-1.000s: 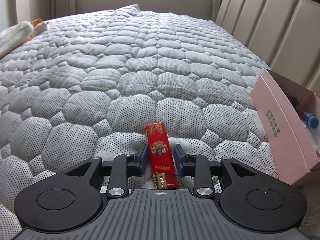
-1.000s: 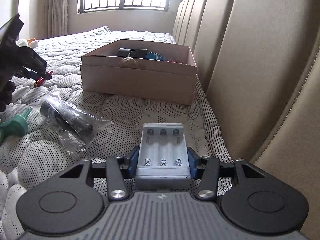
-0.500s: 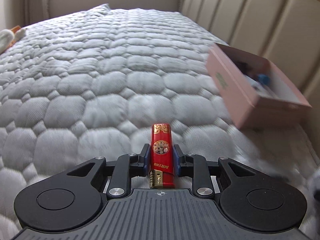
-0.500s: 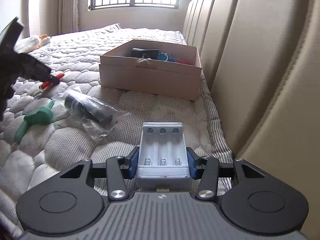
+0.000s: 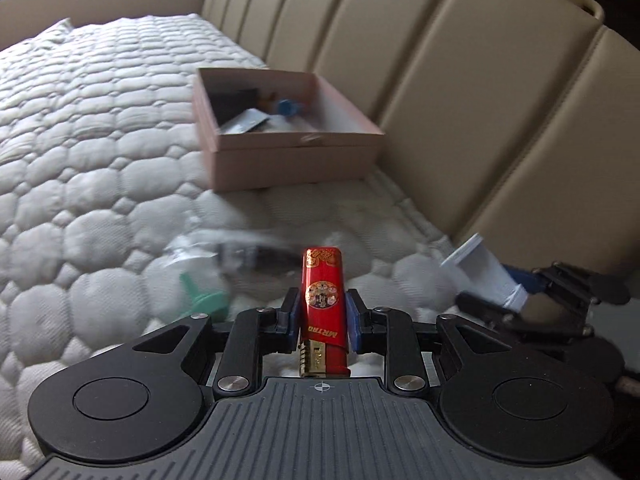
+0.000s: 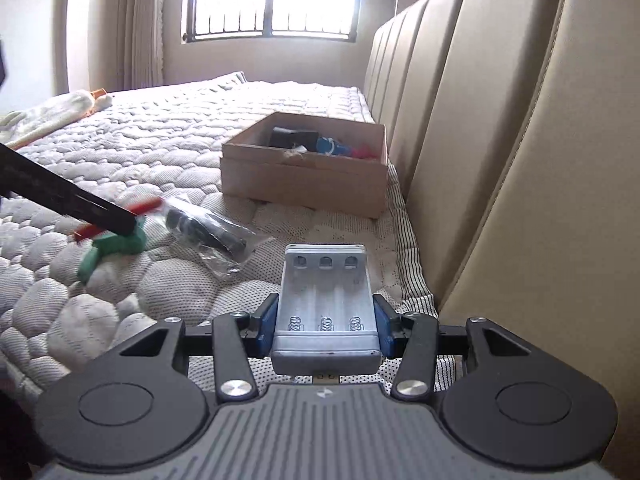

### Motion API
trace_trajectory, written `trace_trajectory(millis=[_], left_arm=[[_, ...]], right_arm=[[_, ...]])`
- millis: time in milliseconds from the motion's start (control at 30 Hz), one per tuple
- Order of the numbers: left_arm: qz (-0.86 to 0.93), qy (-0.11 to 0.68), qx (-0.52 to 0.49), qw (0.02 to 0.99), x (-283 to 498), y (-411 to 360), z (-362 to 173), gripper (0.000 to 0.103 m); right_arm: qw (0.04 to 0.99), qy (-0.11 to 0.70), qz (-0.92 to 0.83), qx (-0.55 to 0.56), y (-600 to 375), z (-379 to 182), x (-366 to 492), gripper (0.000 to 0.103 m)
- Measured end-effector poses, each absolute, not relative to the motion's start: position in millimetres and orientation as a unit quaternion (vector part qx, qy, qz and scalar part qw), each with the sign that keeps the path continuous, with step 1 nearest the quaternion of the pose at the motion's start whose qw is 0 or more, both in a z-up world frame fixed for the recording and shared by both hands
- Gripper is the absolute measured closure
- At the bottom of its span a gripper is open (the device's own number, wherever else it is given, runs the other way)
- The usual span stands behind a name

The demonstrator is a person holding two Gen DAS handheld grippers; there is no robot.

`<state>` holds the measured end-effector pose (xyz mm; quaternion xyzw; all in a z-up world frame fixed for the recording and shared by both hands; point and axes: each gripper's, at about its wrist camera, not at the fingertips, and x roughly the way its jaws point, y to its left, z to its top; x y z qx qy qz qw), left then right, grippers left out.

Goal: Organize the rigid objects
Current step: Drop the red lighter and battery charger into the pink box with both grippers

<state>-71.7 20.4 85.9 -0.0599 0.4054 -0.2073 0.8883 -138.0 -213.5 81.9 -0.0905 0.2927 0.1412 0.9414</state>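
- Left hand-held gripper (image 5: 322, 316) is clamped on the red lighter (image 5: 323, 300) at mid-body, above the mattress (image 5: 80, 184); light, stiff, glossy, likely slippery.
- Right hand-held gripper (image 6: 325, 322) grips the battery holder (image 6: 325, 304) by its long sides; hollow plastic, light.
- Cardboard box (image 6: 304, 184) lies ahead against the headboard (image 6: 500, 140).

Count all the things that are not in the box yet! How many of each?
Red lighter, held in the left gripper: 1
White battery holder, held in the right gripper: 1
Green plastic piece on the mattress: 1
Black thing in a clear bag on the mattress: 1
Total: 4
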Motion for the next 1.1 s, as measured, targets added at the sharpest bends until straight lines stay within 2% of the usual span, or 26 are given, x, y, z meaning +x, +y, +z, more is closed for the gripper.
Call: trace_trajectory(millis=[167, 400, 533, 633, 800, 1100], left_arm=[[-0.198, 0.363, -0.051, 0.909, -34.8, 0.7, 119.7, 0.076], [-0.152, 0.309, -0.081, 0.935, 75.6, -24.2, 155.2, 0.076], [-0.112, 0.348, -0.112, 0.924, 138.5, -34.1, 133.1, 0.076], [-0.078, 0.386, -0.116, 0.912, 158.2, -37.9, 107.3, 0.075], [-0.083, 0.39, -0.108, 0.911, 136.5, -30.4, 93.2, 0.075], [-0.155, 0.385, -0.072, 0.907, 31.1, 3.0, 81.9, 0.075]], right_arm=[[0.944, 0.279, 0.15, -0.09, -218.0, 86.8, -153.6, 0.056], [0.951, 0.253, 0.158, -0.082, -227.0, 86.3, -160.2, 0.056], [0.952, 0.251, 0.164, -0.07, -234.7, 79.9, -154.6, 0.056], [0.95, 0.255, 0.166, -0.065, -237.2, 74.8, -150.0, 0.056], [0.95, 0.255, 0.168, -0.068, -237.8, 70.9, -149.6, 0.056], [0.941, 0.284, 0.172, -0.067, -221.2, 69.7, -134.6, 0.056]])
